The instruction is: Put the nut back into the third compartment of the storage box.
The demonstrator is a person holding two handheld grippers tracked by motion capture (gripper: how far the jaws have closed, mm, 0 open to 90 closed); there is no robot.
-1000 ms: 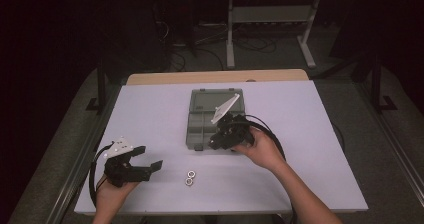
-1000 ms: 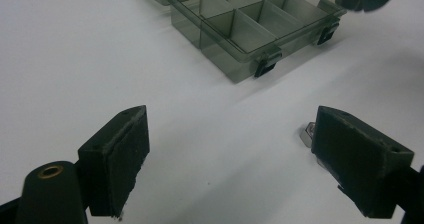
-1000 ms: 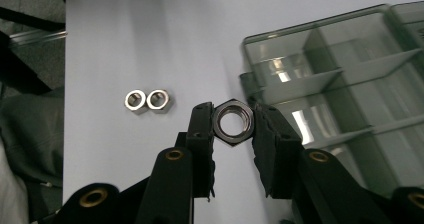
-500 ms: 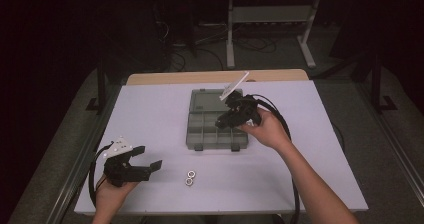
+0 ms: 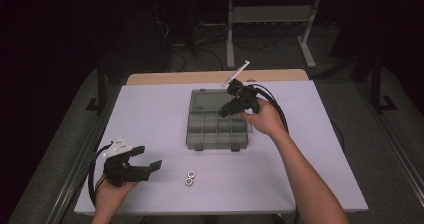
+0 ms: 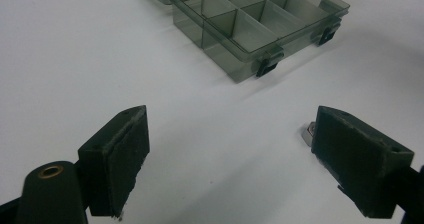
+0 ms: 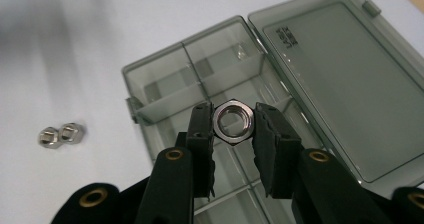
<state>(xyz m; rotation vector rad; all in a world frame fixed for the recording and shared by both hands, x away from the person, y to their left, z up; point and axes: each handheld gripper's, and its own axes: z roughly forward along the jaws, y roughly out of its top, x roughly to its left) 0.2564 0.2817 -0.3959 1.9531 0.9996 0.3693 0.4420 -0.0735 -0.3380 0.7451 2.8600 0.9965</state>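
gripping a nut (image 7: 233, 122) over the organizer box (image 7: 190, 79), right gripper (image 7: 233, 129) (left gripper (image 6: 230, 154) wide apart)

In the right gripper view, the right gripper (image 7: 234, 129) hid the box (image 7: 210, 81) compartments beneath its jaws, and the bottom edge cut off the box's near end. The lid (image 7: 345, 89) beside that gripper ran out of the right edge; its small label was too small to read. In the left gripper view, the left gripper (image 6: 230, 154) covered most of a nut (image 6: 307, 132) behind its right jaw, and the top edge cropped the box (image 6: 260, 24) ahead of it. From the high view, the nuts (image 5: 190, 177) beside the left gripper were too small to make out
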